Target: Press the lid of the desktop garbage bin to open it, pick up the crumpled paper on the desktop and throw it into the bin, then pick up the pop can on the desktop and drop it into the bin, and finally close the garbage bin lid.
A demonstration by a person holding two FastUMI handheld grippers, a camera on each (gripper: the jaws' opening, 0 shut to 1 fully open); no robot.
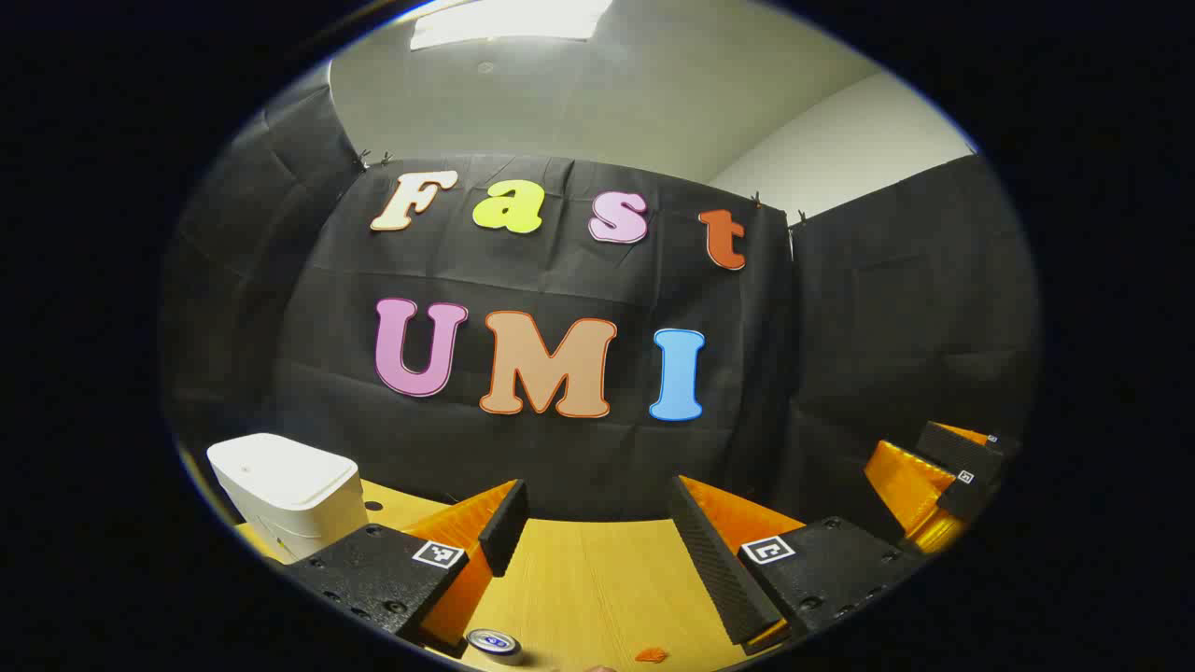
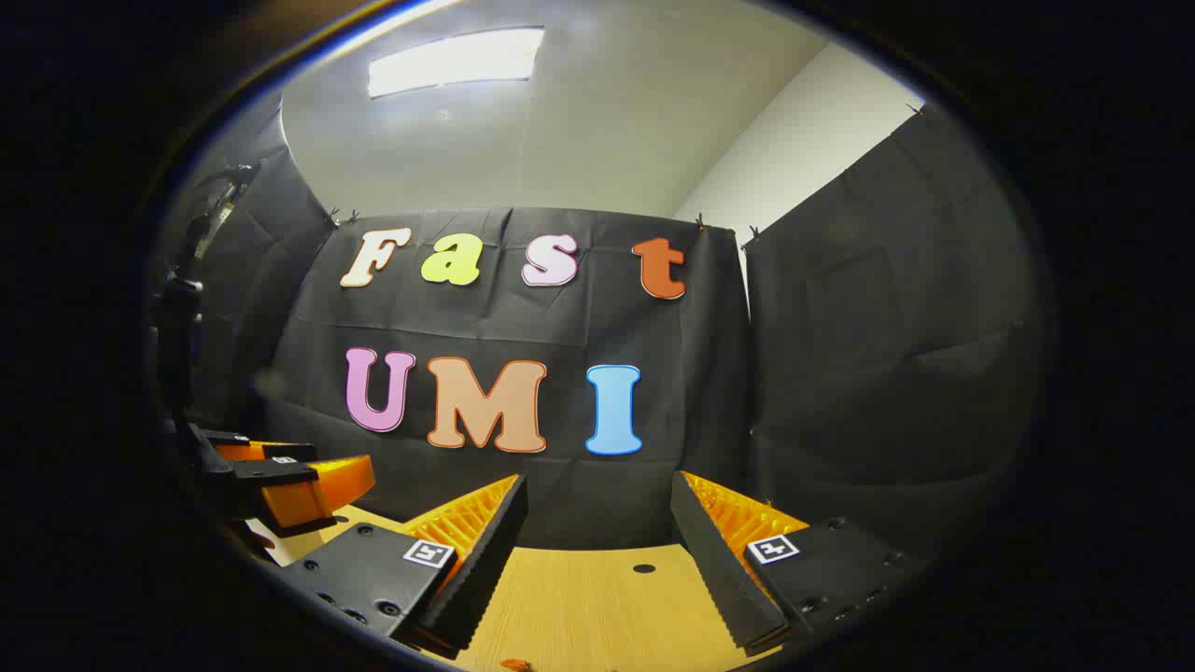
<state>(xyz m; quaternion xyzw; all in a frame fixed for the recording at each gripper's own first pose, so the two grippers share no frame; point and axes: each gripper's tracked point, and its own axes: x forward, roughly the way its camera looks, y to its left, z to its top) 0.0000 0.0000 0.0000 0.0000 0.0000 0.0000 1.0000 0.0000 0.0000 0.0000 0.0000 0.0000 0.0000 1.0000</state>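
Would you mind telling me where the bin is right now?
In the left gripper view the bin stands at the lower left on the table, lid closed, against the black wall and just beyond the left gripper.

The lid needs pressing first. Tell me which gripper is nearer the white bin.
Left, most likely. The bin stands just beyond the left gripper, off its left finger. The right gripper hangs on the left gripper's far side, farther away.

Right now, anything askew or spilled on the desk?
Nothing stands out. The bin stands upright with its lid down, the pop can stands upright, and both the left gripper and right gripper hang open above the table.
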